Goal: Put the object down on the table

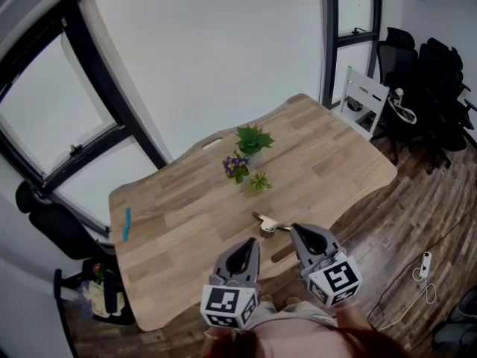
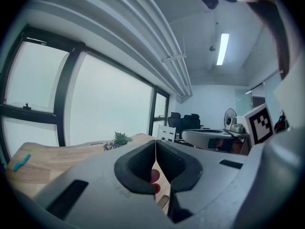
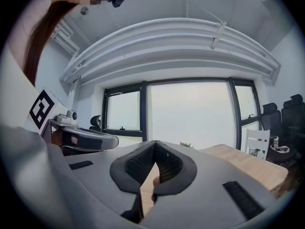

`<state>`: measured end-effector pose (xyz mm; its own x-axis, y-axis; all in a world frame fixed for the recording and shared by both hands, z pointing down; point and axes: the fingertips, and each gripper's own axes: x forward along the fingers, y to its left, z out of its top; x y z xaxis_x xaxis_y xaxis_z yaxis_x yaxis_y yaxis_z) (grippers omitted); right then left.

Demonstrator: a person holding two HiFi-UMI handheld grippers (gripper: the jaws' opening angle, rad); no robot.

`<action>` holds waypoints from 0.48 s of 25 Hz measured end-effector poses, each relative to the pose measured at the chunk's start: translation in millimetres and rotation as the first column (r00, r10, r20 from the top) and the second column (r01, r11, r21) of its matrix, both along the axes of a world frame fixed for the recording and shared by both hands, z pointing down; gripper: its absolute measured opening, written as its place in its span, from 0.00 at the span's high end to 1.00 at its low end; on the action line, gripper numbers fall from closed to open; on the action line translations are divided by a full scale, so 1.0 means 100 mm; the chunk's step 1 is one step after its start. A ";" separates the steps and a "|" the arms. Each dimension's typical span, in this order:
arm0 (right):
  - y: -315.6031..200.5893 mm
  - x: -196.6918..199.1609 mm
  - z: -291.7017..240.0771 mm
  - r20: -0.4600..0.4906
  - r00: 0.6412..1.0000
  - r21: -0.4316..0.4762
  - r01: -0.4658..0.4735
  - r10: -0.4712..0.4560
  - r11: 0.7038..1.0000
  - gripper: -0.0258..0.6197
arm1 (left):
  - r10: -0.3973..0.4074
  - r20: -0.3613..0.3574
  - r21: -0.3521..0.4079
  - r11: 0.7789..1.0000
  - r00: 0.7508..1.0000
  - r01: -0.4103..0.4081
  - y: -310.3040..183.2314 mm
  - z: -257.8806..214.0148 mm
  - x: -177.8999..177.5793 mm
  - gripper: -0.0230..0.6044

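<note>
head view: object [image 1: 269, 224] lengthwise left-right

A leafy green plant [image 1: 253, 139], a purple-flowered plant [image 1: 236, 165] and a small green plant [image 1: 259, 181] stand clustered together. A blue item [image 1: 127, 223] lies well apart, at their left. A white chair [image 1: 364, 99] stands near black office chairs [image 1: 425, 80]; a white power strip [image 1: 425, 263] lies on the wood floor [image 1: 402, 222].

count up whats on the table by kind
plants: 3 (leafy green plant, purple-flowered plant, small green plant)
blue item: 1
tan and silver object: 1
total: 5
</note>
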<state>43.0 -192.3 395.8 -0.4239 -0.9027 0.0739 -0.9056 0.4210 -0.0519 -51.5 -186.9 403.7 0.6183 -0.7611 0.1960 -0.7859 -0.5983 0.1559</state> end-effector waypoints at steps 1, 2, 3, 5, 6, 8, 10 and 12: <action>-0.01 0.02 0.01 0.003 1.000 -0.001 -0.004 0.004 1.000 0.96 | -0.002 0.001 0.000 1.000 1.000 0.002 -0.01 0.00 0.00 0.96; -0.02 0.03 0.01 0.008 1.000 -0.003 -0.009 0.009 1.000 0.96 | -0.003 0.004 0.001 1.000 1.000 0.003 -0.02 0.01 0.00 0.96; -0.02 0.05 0.02 0.012 1.000 -0.005 -0.013 0.013 1.000 0.96 | -0.002 0.008 0.002 1.000 1.000 0.002 -0.02 0.02 -0.01 0.96; -0.03 0.09 0.01 0.019 1.000 -0.010 -0.024 0.024 1.000 0.96 | -0.006 0.005 0.001 1.000 1.000 0.006 -0.04 0.02 -0.01 0.96; -0.04 0.11 0.02 0.020 0.999 -0.015 -0.031 0.032 0.999 0.96 | -0.008 0.003 0.001 1.000 1.000 0.008 -0.05 0.02 -0.01 0.96; -0.06 0.15 0.02 0.014 0.999 -0.024 -0.047 0.048 0.999 0.96 | -0.009 0.011 0.001 1.000 1.000 0.009 -0.07 0.02 -0.01 0.96; -0.06 0.17 0.02 0.008 0.998 -0.020 -0.056 0.056 0.998 0.96 | -0.010 0.020 -0.005 1.000 1.000 0.010 -0.09 0.03 -0.01 0.96; -0.07 0.18 0.02 0.004 0.998 -0.015 -0.059 0.059 0.998 0.96 | -0.010 0.021 -0.011 1.000 1.000 0.010 -0.11 0.05 -0.01 0.96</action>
